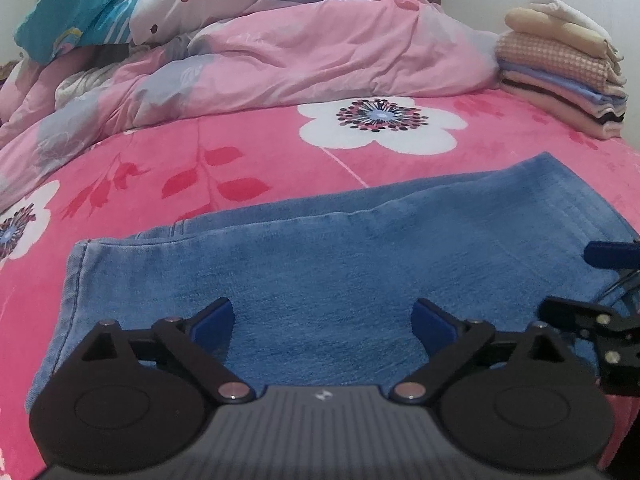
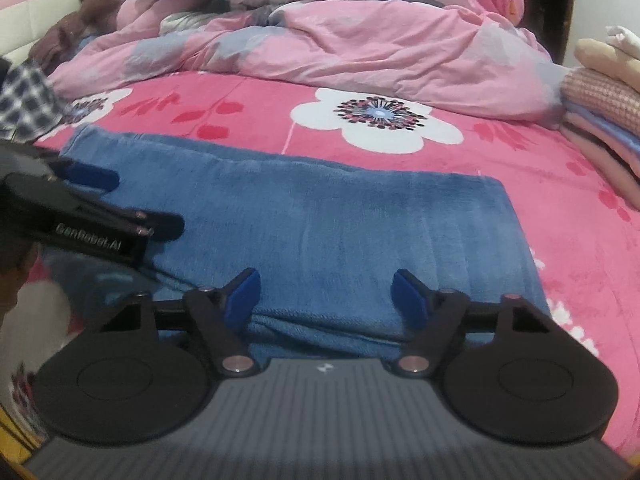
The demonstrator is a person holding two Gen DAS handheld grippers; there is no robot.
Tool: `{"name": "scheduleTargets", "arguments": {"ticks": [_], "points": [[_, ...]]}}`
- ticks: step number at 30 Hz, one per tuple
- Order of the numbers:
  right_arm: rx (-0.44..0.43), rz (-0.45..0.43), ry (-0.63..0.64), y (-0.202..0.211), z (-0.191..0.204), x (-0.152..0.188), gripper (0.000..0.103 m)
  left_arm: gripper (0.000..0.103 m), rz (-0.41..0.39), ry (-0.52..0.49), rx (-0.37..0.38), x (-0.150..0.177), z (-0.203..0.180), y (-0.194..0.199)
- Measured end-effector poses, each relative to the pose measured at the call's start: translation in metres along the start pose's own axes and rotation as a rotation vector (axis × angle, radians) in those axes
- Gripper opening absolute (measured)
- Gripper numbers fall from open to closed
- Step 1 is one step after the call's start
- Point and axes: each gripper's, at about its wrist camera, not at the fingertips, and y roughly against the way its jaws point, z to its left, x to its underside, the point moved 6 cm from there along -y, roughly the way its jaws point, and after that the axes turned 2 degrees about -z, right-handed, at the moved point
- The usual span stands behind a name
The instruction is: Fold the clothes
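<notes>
Folded blue jeans (image 1: 320, 264) lying flat on the bed's pink flowered sheet (image 1: 248, 148), near its front edge. Left tongs (image 1: 323, 322) and right tongs (image 2: 325, 294) both spread wide, released, hovering low over the denim, grasping nothing. Stack of folded clothes (image 1: 560, 76) at far right beside rumpled pink duvet (image 1: 320, 52).

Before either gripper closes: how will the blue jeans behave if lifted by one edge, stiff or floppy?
Probably floppy: the blue jeans lie flat in soft folded layers on the pink bedsheet, so a one-edge lift would likely unfold them. Likely heavy for cloth, being thick denim. Both the left gripper and the right gripper are open above them.
</notes>
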Motion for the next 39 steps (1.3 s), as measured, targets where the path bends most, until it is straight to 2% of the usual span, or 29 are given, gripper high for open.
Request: {"name": "scheduleTargets", "arguments": {"ticks": [1, 3, 5, 8, 13, 15, 17, 39], "points": [[-0.006, 0.001, -0.001, 0.003, -0.001, 0.0, 0.065, 0.098, 0.002, 0.0, -0.002, 0.0, 0.0, 0.0], [-0.018, 0.002, -0.002, 0.008, -0.004, 0.0, 0.047, 0.1, 0.003, -0.001, -0.009, -0.001, -0.001, -0.001], [-0.03, -0.008, -0.009, 0.014, -0.006, -0.002, 0.035, 0.101, 0.003, 0.001, -0.018, -0.001, -0.002, -0.002], [-0.014, -0.04, -0.004, 0.015, -0.01, -0.012, 0.027, 0.102, 0.004, 0.007, -0.031, 0.0, -0.002, -0.002], [0.0, -0.075, 0.012, 0.002, -0.015, -0.026, 0.026, 0.103, 0.003, 0.006, -0.044, 0.001, -0.002, -0.001], [0.013, -0.049, 0.033, -0.009, -0.016, -0.02, 0.027, 0.103, 0.002, 0.004, -0.048, 0.001, -0.003, -0.001], [0.008, 0.019, 0.042, -0.027, -0.016, -0.007, 0.027, 0.103, 0.003, 0.0, -0.052, 0.001, -0.003, -0.001], [-0.027, 0.026, -0.013, -0.029, -0.021, -0.004, 0.027, 0.103, 0.012, -0.001, -0.086, 0.002, -0.005, -0.001]]}}
